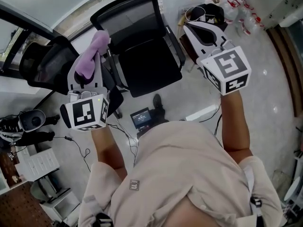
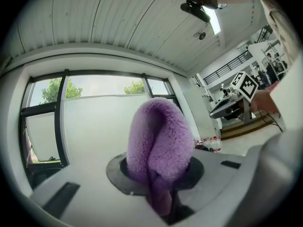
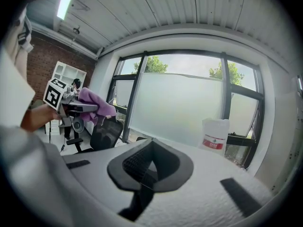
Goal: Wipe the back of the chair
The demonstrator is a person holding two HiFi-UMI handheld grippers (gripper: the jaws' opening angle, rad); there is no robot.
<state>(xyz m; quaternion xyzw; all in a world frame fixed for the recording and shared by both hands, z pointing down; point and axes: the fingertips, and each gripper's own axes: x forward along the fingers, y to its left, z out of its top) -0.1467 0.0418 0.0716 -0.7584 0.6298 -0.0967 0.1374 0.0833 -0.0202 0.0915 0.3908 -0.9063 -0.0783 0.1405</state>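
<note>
As the head view looks steeply down, we note the left tongs [image 1: 86, 79] clamped on a purple fleecy cloth [image 1: 96, 48]. The cloth stands up out of them in a folded loop. In the left gripper view the fold fills the middle, pinched at its lower end where the tongs [image 2: 162, 195] meet. The right tongs [image 1: 201, 32] are held up at the other side. In the right gripper view their dark pads [image 3: 137, 167] are drawn together with nothing between them.

The black office chair [image 1: 142, 56] stands on the floor ahead of the person, its mesh back [image 1: 125, 18] on the far side. The cloth hangs in the air just left of that chair's armrest and apart from the back. A second black chair [image 1: 47, 65] stands further left. From the right gripper view the cloth [image 3: 97, 105] shows above a dark chair back; we cannot tell which chair.
</note>
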